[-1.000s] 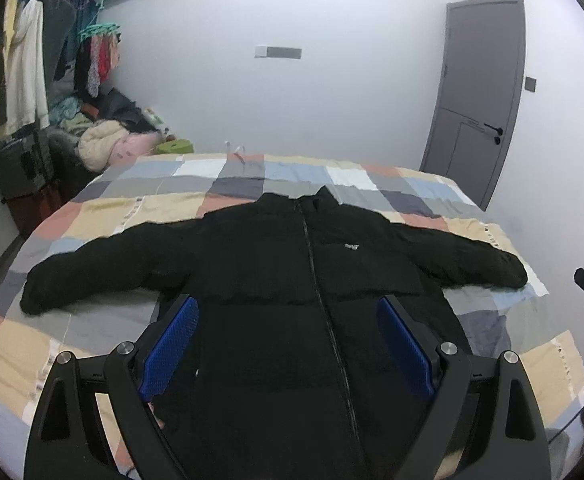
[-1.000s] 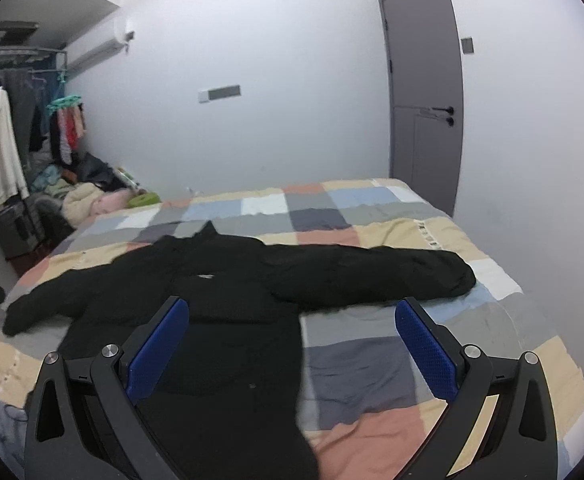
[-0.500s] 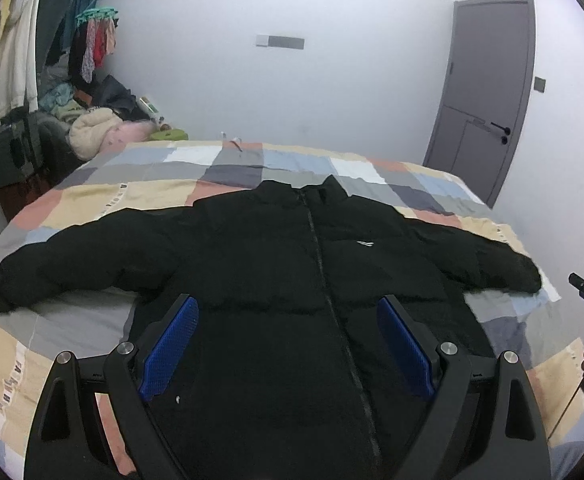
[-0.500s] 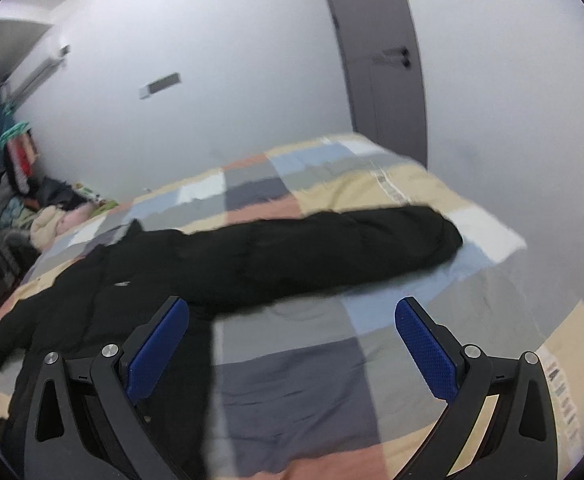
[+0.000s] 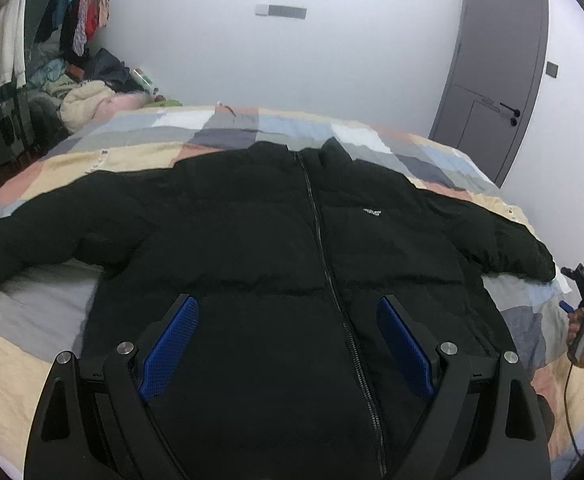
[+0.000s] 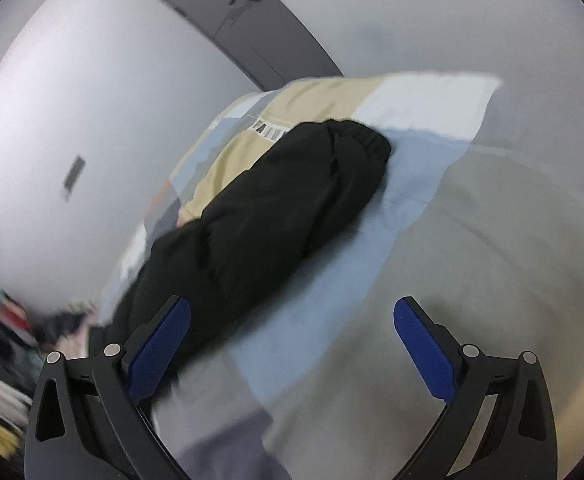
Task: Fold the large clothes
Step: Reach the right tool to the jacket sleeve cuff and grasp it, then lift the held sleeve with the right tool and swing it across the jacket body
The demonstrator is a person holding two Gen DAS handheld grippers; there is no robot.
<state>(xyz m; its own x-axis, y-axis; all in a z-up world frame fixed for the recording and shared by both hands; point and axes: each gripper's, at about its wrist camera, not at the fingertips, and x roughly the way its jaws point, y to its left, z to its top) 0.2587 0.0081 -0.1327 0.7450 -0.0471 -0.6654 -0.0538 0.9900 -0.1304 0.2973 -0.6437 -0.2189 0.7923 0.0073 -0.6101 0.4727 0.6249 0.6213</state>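
Jacket (image 5: 276,248) flat on bed (image 5: 140,152), zipped, unfolded. Left gripper (image 5: 288,344) lower, over hem; right gripper (image 6: 292,344) swung toward sleeve (image 6: 292,208). Both jaws released, empty. Sleeve fold likely next.

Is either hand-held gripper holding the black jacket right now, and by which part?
Neither. The left hand-held gripper and right hand-held gripper are open, empty, above the jacket.

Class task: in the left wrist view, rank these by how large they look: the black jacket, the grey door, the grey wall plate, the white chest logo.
1. black jacket, largest by far.
2. grey door.
3. grey wall plate.
4. white chest logo, smallest.

The door stands farther away, so it looks smaller than it really is.
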